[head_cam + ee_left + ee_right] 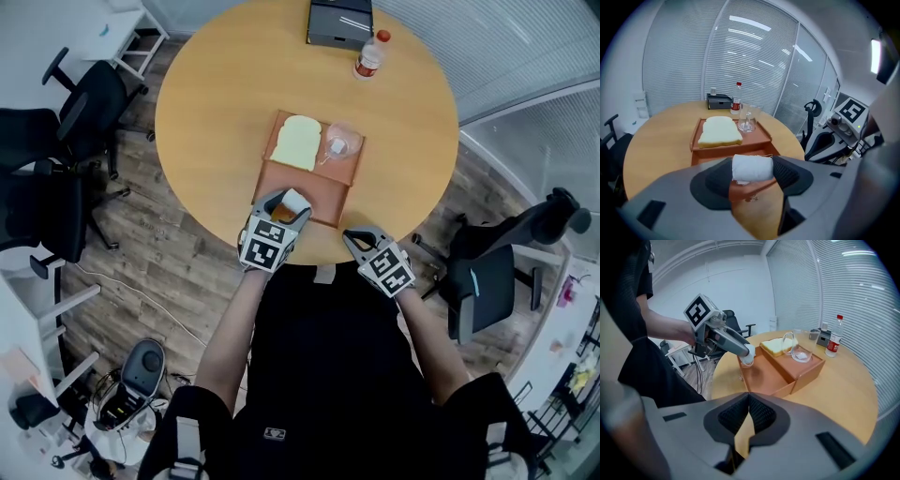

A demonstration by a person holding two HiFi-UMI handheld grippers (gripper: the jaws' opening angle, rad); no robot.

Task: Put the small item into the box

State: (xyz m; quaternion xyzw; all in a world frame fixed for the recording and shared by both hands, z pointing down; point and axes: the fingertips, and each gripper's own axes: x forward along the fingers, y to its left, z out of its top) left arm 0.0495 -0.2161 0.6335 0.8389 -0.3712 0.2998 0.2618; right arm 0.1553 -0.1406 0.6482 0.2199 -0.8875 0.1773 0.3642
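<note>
On a round light-wood table (216,94) stands a shallow reddish-brown box (324,197) with two compartments. The left gripper (286,205) has its jaws standing wide and pressed on both ends of a small white rolled cloth (751,168), which lies crosswise between the ribbed black pads. The cloth hangs over the near compartment, close to its left corner; whether it touches the floor of that compartment cannot be told. The far compartment holds a pale yellow foam pad shaped like a bread slice (296,142) on its left and a clear glass cup (339,143) just beside it on the right. The right gripper (360,237) sits at the near edge of the table, to the right of the box, with its pads brought together and nothing between them. Towards the far edge of the table stand a clear plastic bottle with a red cap (369,54) and, near it, a dark rectangular case (339,21). Black office chairs (84,103) stand on the wooden floor around the table.
</note>
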